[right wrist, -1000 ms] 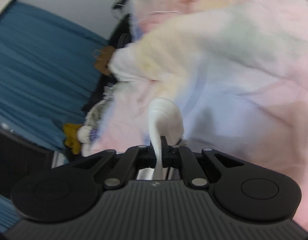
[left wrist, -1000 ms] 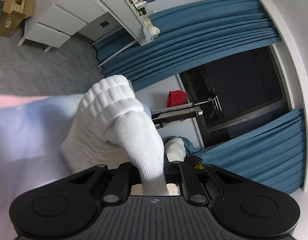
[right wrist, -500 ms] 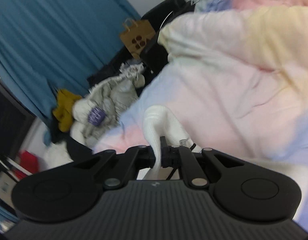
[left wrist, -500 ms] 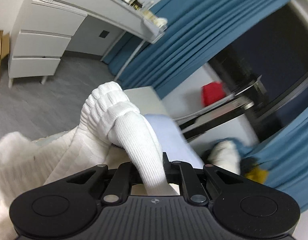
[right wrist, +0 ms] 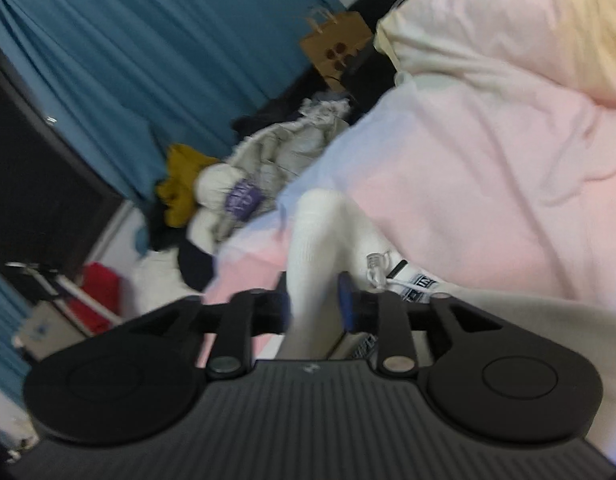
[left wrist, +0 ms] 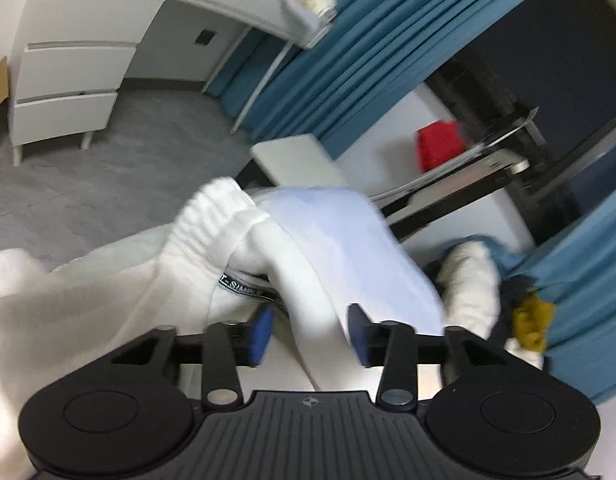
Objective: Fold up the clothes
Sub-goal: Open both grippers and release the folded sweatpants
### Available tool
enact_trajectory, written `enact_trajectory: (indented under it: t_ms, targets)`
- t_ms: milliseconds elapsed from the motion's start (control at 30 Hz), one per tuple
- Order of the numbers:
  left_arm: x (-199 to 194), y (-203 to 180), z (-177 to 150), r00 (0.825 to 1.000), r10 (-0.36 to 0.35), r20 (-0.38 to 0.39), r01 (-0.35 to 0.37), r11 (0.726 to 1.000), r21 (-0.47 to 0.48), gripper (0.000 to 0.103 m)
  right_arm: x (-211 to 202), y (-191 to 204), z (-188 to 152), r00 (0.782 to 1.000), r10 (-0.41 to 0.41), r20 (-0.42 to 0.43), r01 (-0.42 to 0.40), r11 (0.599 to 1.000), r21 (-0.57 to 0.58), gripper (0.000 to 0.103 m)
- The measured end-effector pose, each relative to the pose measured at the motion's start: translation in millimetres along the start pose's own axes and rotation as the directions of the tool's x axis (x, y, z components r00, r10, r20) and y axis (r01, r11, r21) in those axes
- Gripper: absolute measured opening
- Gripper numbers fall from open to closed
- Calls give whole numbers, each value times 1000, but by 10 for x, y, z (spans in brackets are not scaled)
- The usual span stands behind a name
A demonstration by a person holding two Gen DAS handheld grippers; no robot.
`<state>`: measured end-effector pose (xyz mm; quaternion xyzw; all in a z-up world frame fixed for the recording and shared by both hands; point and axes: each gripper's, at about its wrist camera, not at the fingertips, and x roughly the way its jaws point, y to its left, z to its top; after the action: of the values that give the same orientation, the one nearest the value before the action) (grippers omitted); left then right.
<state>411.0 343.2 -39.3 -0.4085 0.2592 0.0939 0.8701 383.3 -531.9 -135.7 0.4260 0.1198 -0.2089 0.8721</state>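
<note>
A white garment (left wrist: 212,232) with a ribbed cuff and a black-and-white lettered band (left wrist: 244,286) lies bunched on the pastel duvet (right wrist: 487,160). My left gripper (left wrist: 309,334) is low over it and its jaws are opening. A fold of the white cloth runs between the blue pads (left wrist: 262,334), with a gap showing on the left side. My right gripper (right wrist: 313,310) is opening too. A white ribbed strip of the garment (right wrist: 315,240) stands between its pads (right wrist: 345,304), no longer pinched thin. The band and drawstring (right wrist: 411,280) lie just to its right.
A white drawer unit (left wrist: 68,92) and a desk stand on the grey floor (left wrist: 128,168) beyond the bed. Blue curtains (left wrist: 347,60) hang behind. A heap of clothes (right wrist: 276,152), a mustard cloth (right wrist: 180,188) and a brown paper bag (right wrist: 335,48) lie past the bed's edge.
Both grippers swung across and sank toward the bed with the white garment. Their jaws, shut tight on the cloth before, have parted, and the cloth now sits loose between them.
</note>
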Motion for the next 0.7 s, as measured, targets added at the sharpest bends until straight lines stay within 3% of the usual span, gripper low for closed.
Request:
enact_trajectory:
  t_ms: [100,267,400,500,567,700]
  targets:
    - [-504,112,-139,996,-79,37,79,997,-19,65,-461,-127,-121,998,45,45,-47,998,40,68]
    - [-1166,462,-442,992,-126,24,128,975,-181,69,-959,-316,-339,999,48,-24,-44,989,142,69]
    - [-1536,678,-670,997,-80,3,78,952,-295,72,-1215,-363,-591,988,75,-137,-47,980,195,69]
    - [-1660,710,-725,999,-30,-21,23,956,-292,74,-1233,-404,-714,969,119,-216,-62,966,252,69]
    - [-1691,708,-771,1000,-3,-19,-2,963,-269,78,-1248,-445,-760,963,171,-211,-112,958,265,69]
    - [-1558,765,-896,999,20,-28,-27,960,-278,79,-1119,-626,-828,961,153,-229,-72,943,325,69]
